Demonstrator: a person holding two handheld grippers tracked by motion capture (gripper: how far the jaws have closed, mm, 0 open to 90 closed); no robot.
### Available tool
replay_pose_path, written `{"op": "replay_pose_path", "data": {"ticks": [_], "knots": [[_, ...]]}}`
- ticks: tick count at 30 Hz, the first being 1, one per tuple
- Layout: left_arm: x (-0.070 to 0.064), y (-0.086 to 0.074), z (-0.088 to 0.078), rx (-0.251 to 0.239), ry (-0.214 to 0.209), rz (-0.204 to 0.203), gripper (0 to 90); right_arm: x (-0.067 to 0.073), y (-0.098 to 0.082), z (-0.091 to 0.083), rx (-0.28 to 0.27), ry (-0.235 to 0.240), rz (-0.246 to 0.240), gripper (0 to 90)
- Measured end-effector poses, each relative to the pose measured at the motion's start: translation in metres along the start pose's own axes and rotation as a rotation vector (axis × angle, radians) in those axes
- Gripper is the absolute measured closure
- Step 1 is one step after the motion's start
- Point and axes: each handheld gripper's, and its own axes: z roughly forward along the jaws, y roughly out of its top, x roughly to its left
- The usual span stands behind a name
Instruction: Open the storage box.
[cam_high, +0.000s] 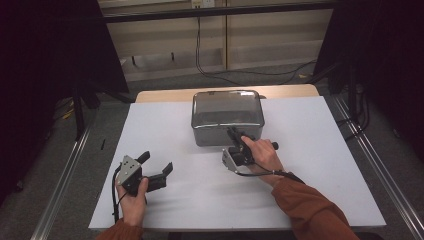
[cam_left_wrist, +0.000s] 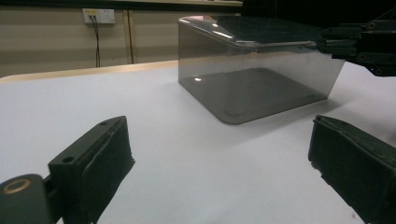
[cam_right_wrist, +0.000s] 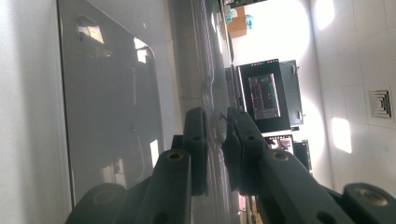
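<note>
table (cam_high: 310, 150): white top, pale wood edge (cam_high: 165, 95) showing at the far side. floor (cam_high: 105, 130): grey, carpet-like. metal rails (cam_high: 65, 175) run along the floor on both sides of the table. back wall (cam_high: 270, 35): beige panels with a dark horizontal bar above. wall socket (cam_left_wrist: 98, 16) on that wall, black cables (cam_high: 200, 50) hanging from it and trailing over the floor. black curtains (cam_high: 45, 60) at left and right. right gripper view, turned sideways: a lit monitor (cam_right_wrist: 264, 95), white tiled surface with a vent (cam_right_wrist: 380, 103), bright light patches.
</note>
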Motion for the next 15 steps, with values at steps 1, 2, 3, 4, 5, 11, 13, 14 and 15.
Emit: {"op": "replay_pose_path", "data": {"ticks": [1,2,3,4,5,11,13,14,15], "knots": [[-0.001,0.001,0.000,-0.006,-0.006,0.002,4.6,0.000,0.000,0.000,-0.001,-0.001,0.001,79.2],[-0.001,0.001,0.000,-0.014,-0.011,0.002,4.1,0.000,0.000,0.000,-0.001,-0.001,0.000,79.2],[-0.001,0.001,0.000,-0.026,-0.018,-0.003,3.9,0.000,0.000,0.000,-0.001,-0.002,0.001,79.2],[-0.001,0.002,0.000,-0.026,-0.024,-0.001,3.7,0.000,0.000,0.000,-0.001,-0.002,0.002,79.2],[-0.001,0.002,0.000,-0.032,-0.033,-0.003,3.7,0.000,0.000,0.000,-0.002,-0.002,0.003,79.2],[0.001,0.005,0.004,-0.022,-0.014,-0.012,3.0,-0.003,-0.001,0.000,-0.006,-0.004,0.013,79.3],[0.001,0.007,0.007,-0.019,-0.014,-0.011,2.8,-0.003,-0.001,0.000,-0.009,-0.006,0.019,79.3],[0.000,0.007,0.009,-0.028,-0.016,-0.019,2.6,-0.004,-0.001,0.000,-0.011,-0.009,0.021,79.3],[-0.001,0.008,0.010,-0.033,-0.024,-0.018,2.4,-0.005,-0.001,-0.001,-0.012,-0.011,0.017,79.5]]}}
